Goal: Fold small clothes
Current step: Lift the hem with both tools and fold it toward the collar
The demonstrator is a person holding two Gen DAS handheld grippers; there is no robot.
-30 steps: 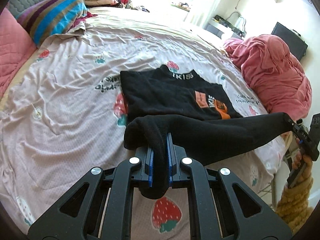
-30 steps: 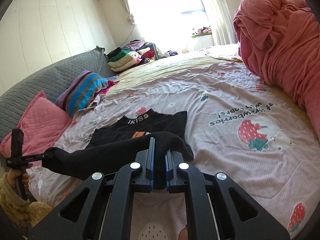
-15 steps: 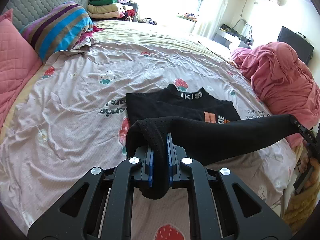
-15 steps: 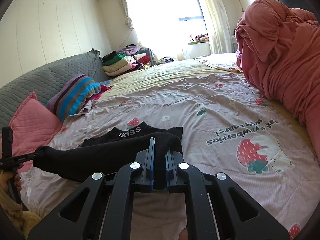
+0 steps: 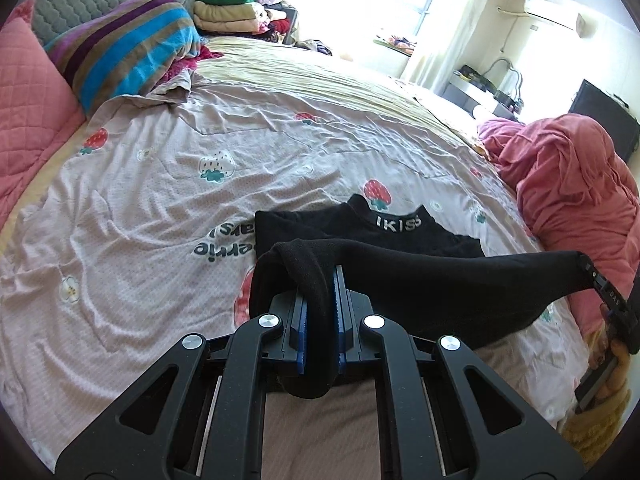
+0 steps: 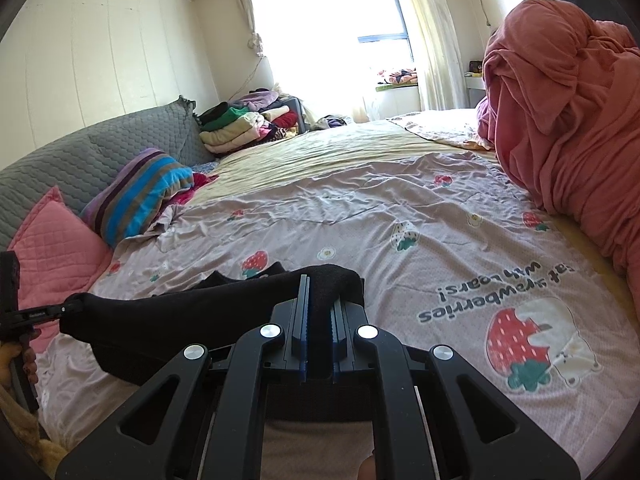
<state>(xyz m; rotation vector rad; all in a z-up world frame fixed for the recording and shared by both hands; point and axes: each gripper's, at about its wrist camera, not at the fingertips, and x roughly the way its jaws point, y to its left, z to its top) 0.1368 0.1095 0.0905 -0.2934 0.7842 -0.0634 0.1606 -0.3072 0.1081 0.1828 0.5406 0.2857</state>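
1. I've got the black top (image 5: 420, 276) by its lower hem, stretched between both grippers. The collar end (white "IKISS" lettering) lies flat on the strawberry bedsheet (image 5: 152, 200); the hem end hangs above it.
2. Left gripper (image 5: 319, 322): jaws clenched on a bunched hem corner, w/ fabric spilling over the top and below the blue pads.
3. Right gripper (image 6: 318, 338): jaws clamped on the other hem corner, cloth wedged between the pads. From this cam the top (image 6: 192, 312) runs off to the left as a taut band.
4. Handling, my read: soft knit, light, floppy, no stiffness at all. The middle sags below the held edge, so it won't keep a line unless I keep both corners pulled apart.
5. Not slippery by the look of it; the pads seem to bite well. Nothing fragile here.
6. Grip pts: the two hem corners are prob the right ones. For the fold I'd carry them fwd toward the collar, level w/ each other, and lay them down before letting go.
7. Risk: uneven drop = crooked crease, esp. on a wrinkled sheet.
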